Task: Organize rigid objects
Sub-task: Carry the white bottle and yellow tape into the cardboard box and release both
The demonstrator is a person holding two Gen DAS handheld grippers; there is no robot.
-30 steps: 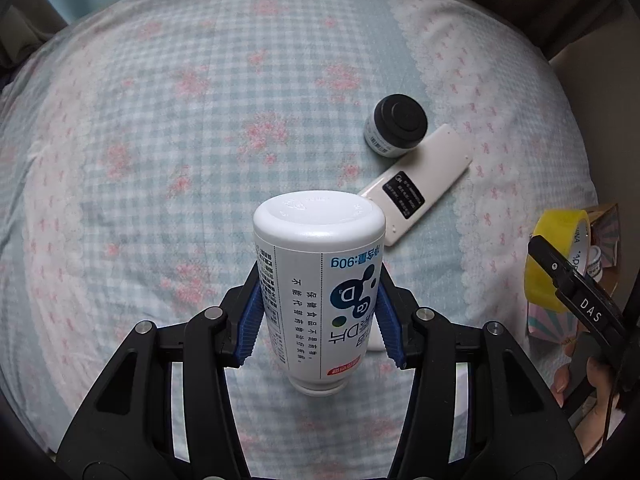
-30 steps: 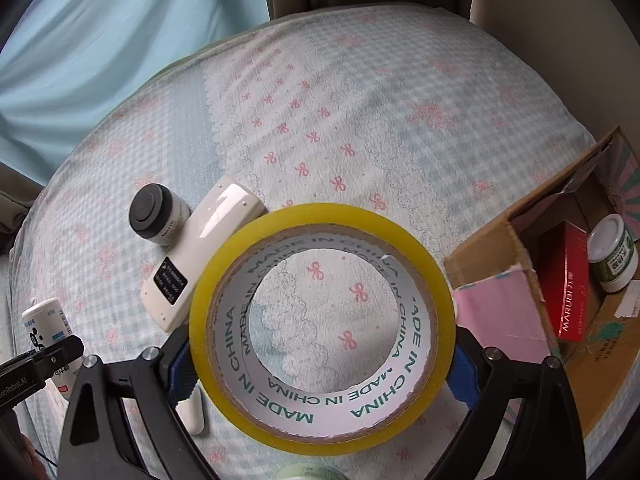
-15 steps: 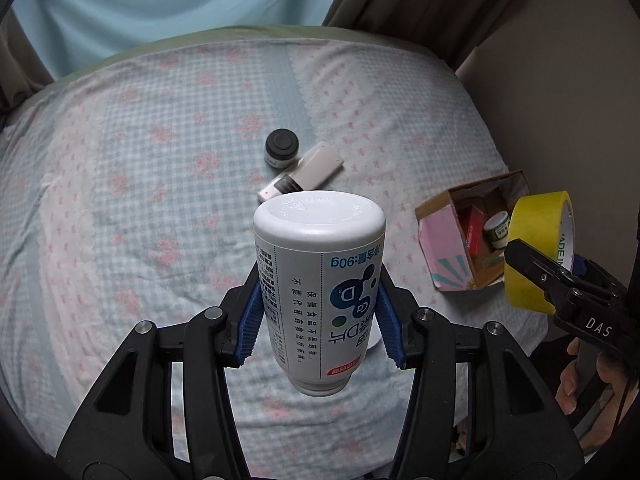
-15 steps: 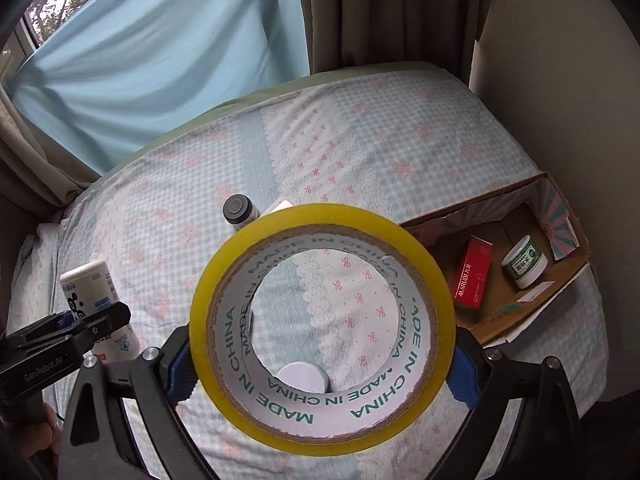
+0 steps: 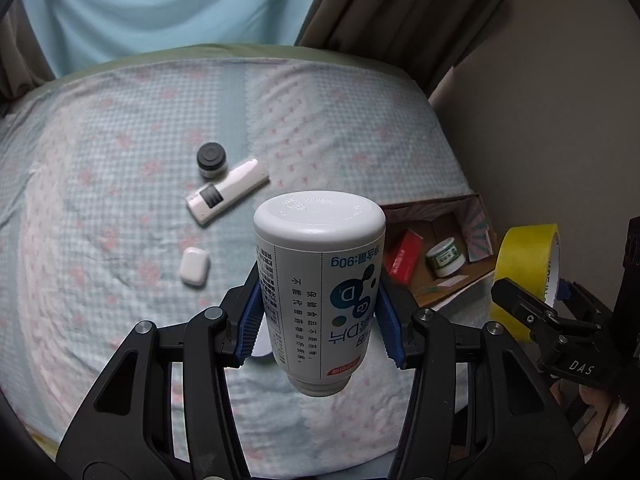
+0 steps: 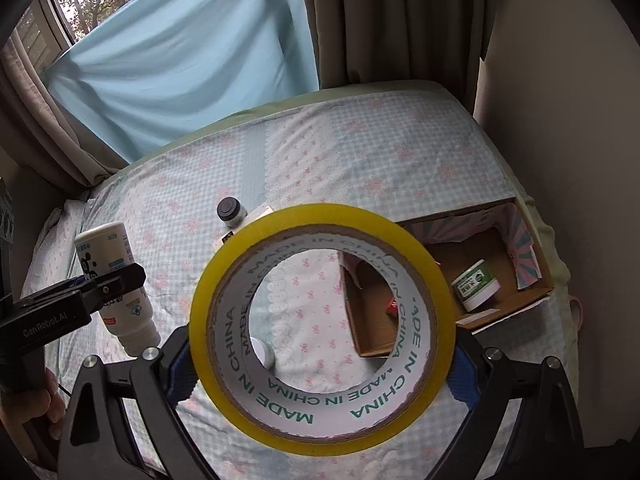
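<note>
The left gripper [image 5: 320, 316] is clamping its jaws on an upside-down white bottle [image 5: 320, 280], hanging above the bed [image 5: 120, 128]. The right gripper [image 6: 320, 360] is gripping a yellow tape roll [image 6: 322, 320], held above the bed just left of the cardboard box [image 6: 516, 304]. A remote [image 5: 226, 192], black-lidded jar [image 5: 212, 160] and earbud case [image 5: 194, 266] are lying left of the box.

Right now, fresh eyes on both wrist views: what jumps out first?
Each gripper is loaded: the left gripper clamps a white supplement bottle cap-down above the bed, and the right gripper holds a yellow tape roll that fills its own view. Next comes the open cardboard box at the bed's right edge, holding a red carton and a green-labelled jar.
</note>
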